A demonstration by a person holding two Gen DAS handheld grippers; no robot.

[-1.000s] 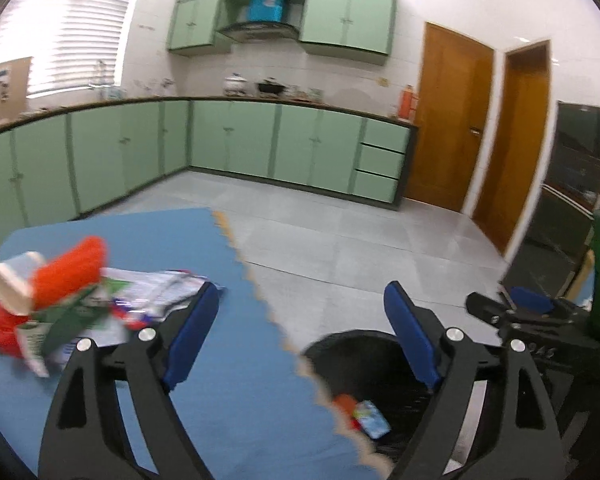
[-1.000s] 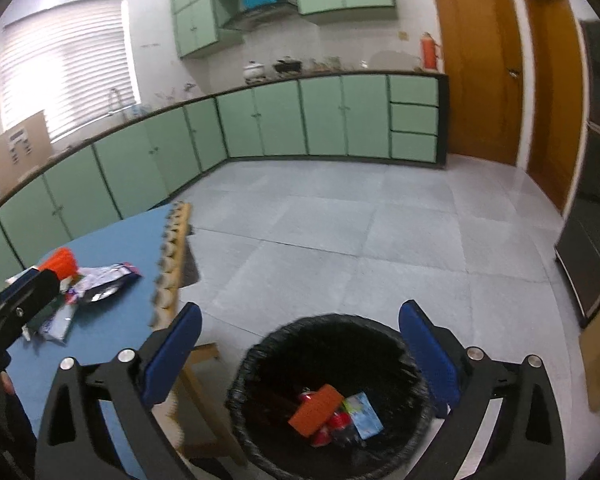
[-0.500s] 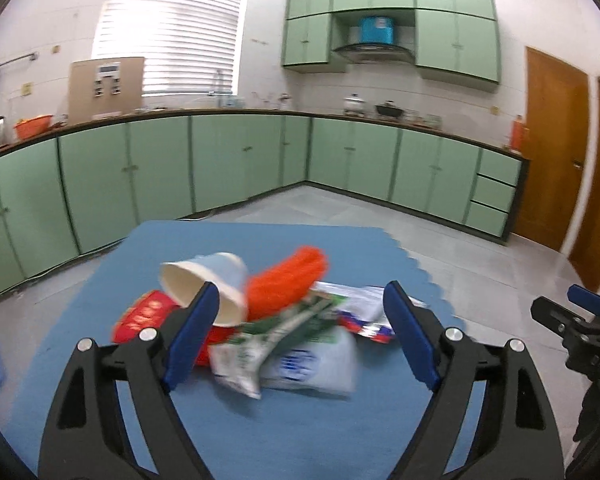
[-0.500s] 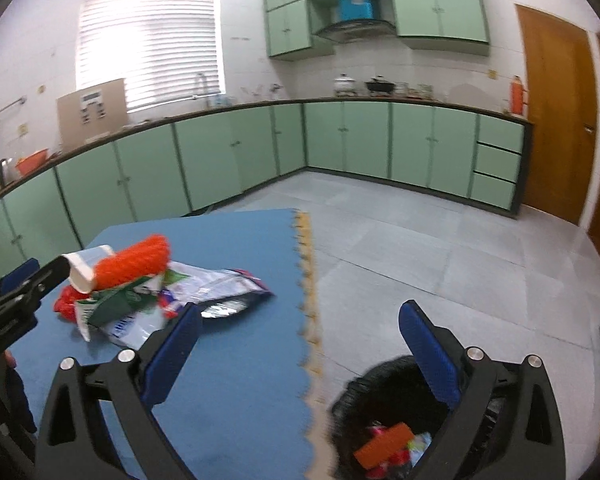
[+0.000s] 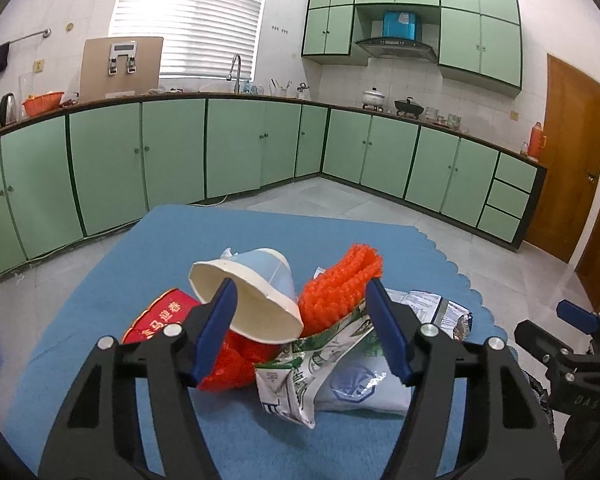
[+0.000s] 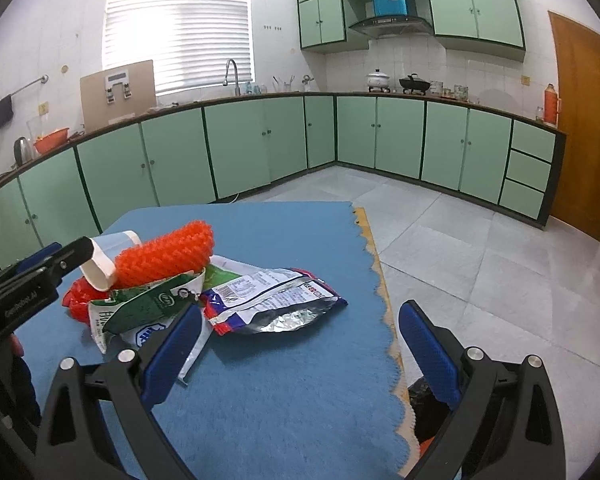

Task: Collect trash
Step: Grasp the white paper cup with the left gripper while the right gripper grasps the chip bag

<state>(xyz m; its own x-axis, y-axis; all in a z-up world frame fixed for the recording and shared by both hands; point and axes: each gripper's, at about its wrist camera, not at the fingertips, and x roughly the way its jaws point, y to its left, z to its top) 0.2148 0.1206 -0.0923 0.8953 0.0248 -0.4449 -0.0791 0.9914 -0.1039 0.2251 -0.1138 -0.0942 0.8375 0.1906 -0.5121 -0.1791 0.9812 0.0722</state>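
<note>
A pile of trash lies on the blue mat (image 5: pixel 148 264): a white paper cup (image 5: pixel 248 296) on its side, an orange mesh roll (image 5: pixel 340 284), a red packet (image 5: pixel 160 316), a green-white carton (image 5: pixel 300 372) and a foil snack bag (image 6: pixel 268 300). My left gripper (image 5: pixel 304 332) is open and empty, its fingers either side of the cup and the orange roll, close above the pile. My right gripper (image 6: pixel 300 356) is open and empty over the mat's right part, just right of the pile. The black bin (image 6: pixel 428 404) shows below the mat's right edge.
The mat's scalloped right edge (image 6: pixel 384 300) borders grey floor tiles. Green cabinets (image 5: pixel 236 148) line the far walls. A wooden door (image 6: pixel 580 120) stands at the right. The right gripper (image 5: pixel 572 344) shows at the left wrist view's right edge.
Both grippers swung left from the bin to the trash pile. The left gripper moved closer to the cup and orange roll. Both stayed open.
</note>
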